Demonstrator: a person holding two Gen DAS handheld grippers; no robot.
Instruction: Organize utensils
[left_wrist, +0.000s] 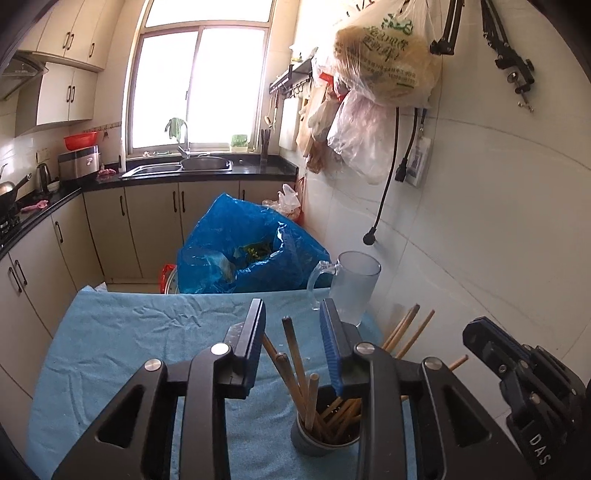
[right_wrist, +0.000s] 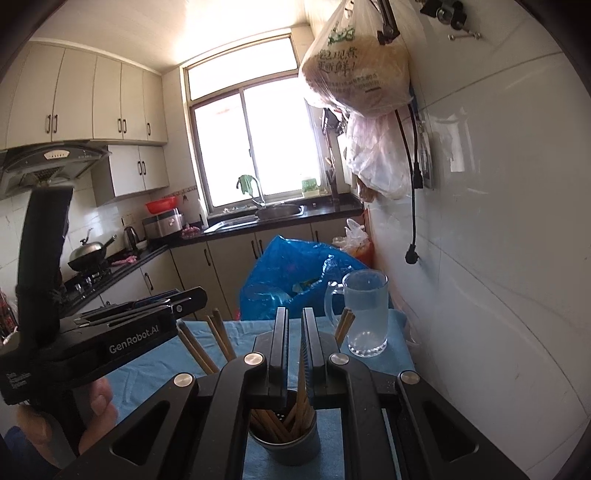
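At the bottom centre of the left wrist view stands a dark cup (left_wrist: 325, 439) on the blue cloth (left_wrist: 129, 350) that covers the tabletop, with wooden chopsticks (left_wrist: 295, 354) fanning up out of it. The left tongs (left_wrist: 291, 325) sit right over it, jaws parted — several chopstick tops rise in the gap between them, and the pads press on none. Since no earlier picture is given, only that released stance can be told. At the lower right of that view the dark body of the right tongs (left_wrist: 517, 376) pokes in.

In the right wrist view the same cup (right_wrist: 284, 439) sits at the bottom centre, under the right tongs (right_wrist: 294, 325), whose jaws are drawn nearly together; one chopstick (right_wrist: 301, 384) runs up through the narrow slit, but whether the pads actually pinch it cannot be told. To the lower left, a hand (right_wrist: 92, 417) grips the left tongs' handle.

Farther back, just right of centre, a frosted glass mug (left_wrist: 351, 288) stands near the tabletop's far edge, beside the white tiled wall. Beyond the edge slumps a blue plastic bag (left_wrist: 243, 243) — and past that, a black counter with a sink (left_wrist: 181, 168) under the bright window.
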